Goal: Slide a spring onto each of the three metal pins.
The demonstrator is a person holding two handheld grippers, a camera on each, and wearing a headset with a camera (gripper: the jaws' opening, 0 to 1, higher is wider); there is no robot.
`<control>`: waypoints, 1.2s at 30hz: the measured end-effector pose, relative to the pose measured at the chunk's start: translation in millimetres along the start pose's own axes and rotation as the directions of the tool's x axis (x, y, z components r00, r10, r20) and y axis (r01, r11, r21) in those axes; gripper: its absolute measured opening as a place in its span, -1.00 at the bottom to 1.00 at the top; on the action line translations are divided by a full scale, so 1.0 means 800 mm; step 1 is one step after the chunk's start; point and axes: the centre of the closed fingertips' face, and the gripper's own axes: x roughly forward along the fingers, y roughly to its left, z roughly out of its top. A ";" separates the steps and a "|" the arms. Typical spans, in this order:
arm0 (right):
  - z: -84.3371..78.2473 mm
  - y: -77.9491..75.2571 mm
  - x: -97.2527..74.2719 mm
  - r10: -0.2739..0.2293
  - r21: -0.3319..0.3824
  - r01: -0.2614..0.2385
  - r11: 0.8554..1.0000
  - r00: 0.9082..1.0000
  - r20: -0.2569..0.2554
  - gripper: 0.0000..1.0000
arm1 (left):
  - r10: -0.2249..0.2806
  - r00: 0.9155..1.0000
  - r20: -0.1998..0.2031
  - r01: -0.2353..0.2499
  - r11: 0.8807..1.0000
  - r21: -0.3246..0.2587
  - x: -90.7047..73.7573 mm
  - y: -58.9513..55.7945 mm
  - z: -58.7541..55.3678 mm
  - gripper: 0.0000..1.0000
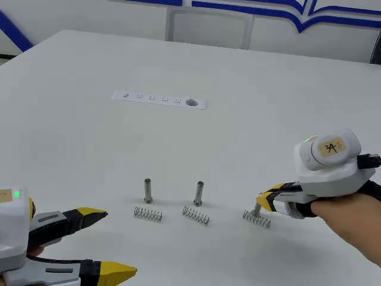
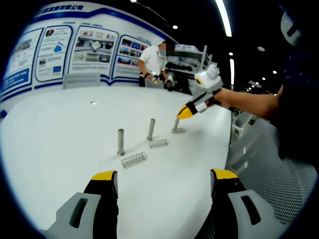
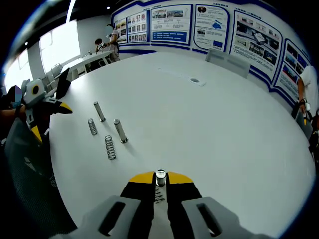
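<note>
Three short metal pins stand upright in a row on the white table: the left pin (image 1: pixel 147 190), the middle pin (image 1: pixel 199 193) and the right pin (image 1: pixel 257 209). A spring lies in front of each: the left spring (image 1: pixel 148 213), the middle spring (image 1: pixel 196 215) and the right spring (image 1: pixel 256 218). My right gripper (image 1: pixel 266 200) is shut on the right pin, whose top (image 3: pixel 160 176) shows between the yellow jaw tips. My left gripper (image 1: pixel 112 243) hovers open at the near left, holding nothing, a short way from the left pin (image 2: pixel 120 142).
A white socket strip (image 1: pixel 159 99) is set flush in the table beyond the pins. A chair back (image 1: pixel 208 27) stands at the far edge. The table's right edge (image 2: pixel 230 144) runs close to the pins. A person (image 2: pixel 149 60) stands at another bench.
</note>
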 end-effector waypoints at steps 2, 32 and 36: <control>0.000 0.000 0.000 0.000 -0.006 0.000 1.000 1.000 -0.002 -0.81 | 0.001 1.000 0.001 -0.001 1.000 0.000 0.000 0.000 0.000 0.55; -0.051 0.008 0.001 0.101 -0.126 -0.111 0.986 0.992 -0.080 -0.70 | 0.020 1.000 -0.014 -0.020 1.000 -0.004 -0.004 0.004 -0.004 0.54; -0.057 0.012 0.006 0.133 -0.185 -0.153 0.971 0.984 -0.118 -0.70 | 0.031 0.999 -0.016 -0.031 1.000 -0.003 -0.005 0.006 -0.004 0.53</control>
